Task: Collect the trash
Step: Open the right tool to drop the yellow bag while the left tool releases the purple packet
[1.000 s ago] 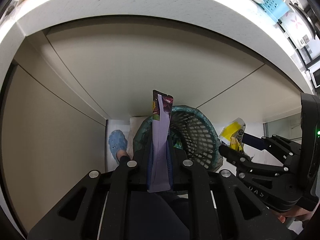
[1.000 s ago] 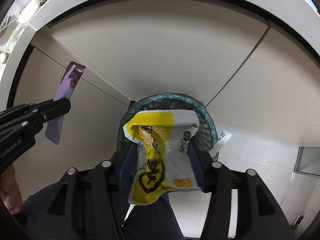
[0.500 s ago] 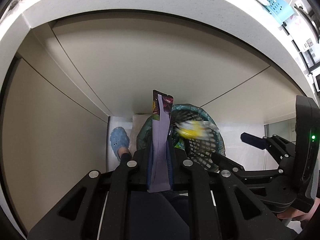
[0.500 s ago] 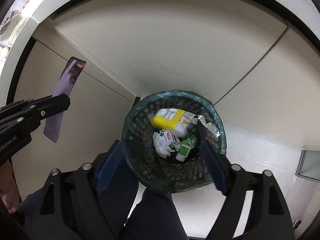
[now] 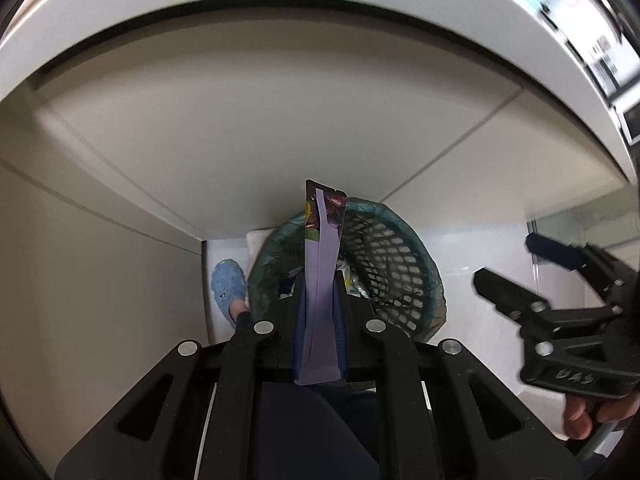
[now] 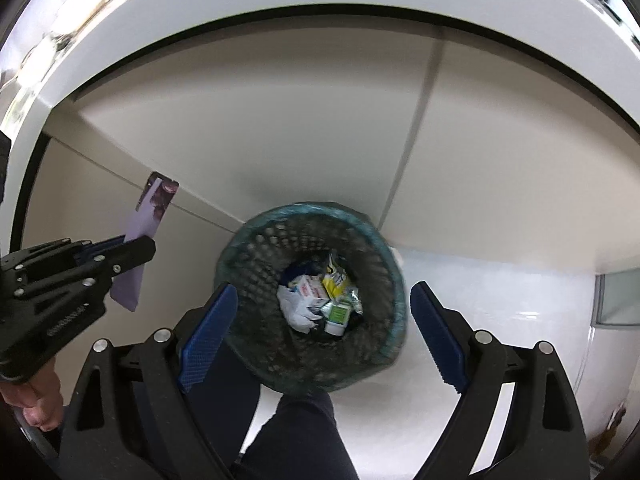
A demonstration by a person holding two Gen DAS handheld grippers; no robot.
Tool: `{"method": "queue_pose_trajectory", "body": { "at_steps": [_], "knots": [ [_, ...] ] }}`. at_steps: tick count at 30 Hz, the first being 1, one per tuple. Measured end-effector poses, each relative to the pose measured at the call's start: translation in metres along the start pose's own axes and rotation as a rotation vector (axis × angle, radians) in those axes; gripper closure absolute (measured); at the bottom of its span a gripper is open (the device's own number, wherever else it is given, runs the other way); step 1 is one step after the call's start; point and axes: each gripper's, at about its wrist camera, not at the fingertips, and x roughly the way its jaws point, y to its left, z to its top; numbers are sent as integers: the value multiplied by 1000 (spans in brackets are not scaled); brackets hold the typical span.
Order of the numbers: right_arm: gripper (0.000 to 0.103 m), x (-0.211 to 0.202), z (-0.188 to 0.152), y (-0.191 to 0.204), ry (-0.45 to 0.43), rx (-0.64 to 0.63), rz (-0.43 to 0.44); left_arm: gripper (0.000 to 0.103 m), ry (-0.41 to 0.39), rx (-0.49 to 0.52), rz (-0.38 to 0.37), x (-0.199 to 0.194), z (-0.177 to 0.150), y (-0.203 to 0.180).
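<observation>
A long purple snack wrapper [image 5: 322, 280] stands upright in my left gripper [image 5: 320, 304], which is shut on it just over the near rim of a dark mesh waste basket [image 5: 396, 248] with a green liner. In the right wrist view my right gripper [image 6: 323, 291] hangs above the basket [image 6: 256, 256], its jaws opening wide with nothing between the blue pads [image 6: 208, 336]. The yellow packet [image 6: 334, 278] lies inside on several other scraps. My left gripper [image 6: 140, 246] with the purple wrapper [image 6: 150, 208] shows at the left, and my right gripper [image 5: 508, 264] at the right of the left wrist view.
Beige cabinet fronts [image 6: 280, 128] rise behind the basket under a white countertop edge [image 5: 280, 4]. A person's blue shoe [image 5: 228, 284] stands left of the basket and a dark trouser leg [image 6: 300, 432] in front. White floor [image 6: 500, 300] lies to the right.
My right gripper let go of the yellow packet, which fell into the basket, and its jaws spread wide. My left gripper, still holding the purple wrapper, shifted closer over the basket.
</observation>
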Motion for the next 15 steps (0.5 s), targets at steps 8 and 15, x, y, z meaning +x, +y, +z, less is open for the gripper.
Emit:
{"method": "queue_pose_trajectory", "body": {
  "at_steps": [8, 15],
  "knots": [
    [15, -22, -9, -46, -27, 104, -58, 91, 42, 119, -19, 33, 5, -30],
    [15, -27, -16, -67, -33, 153, -82, 89, 59, 221, -24, 45, 4, -52]
  ]
}}
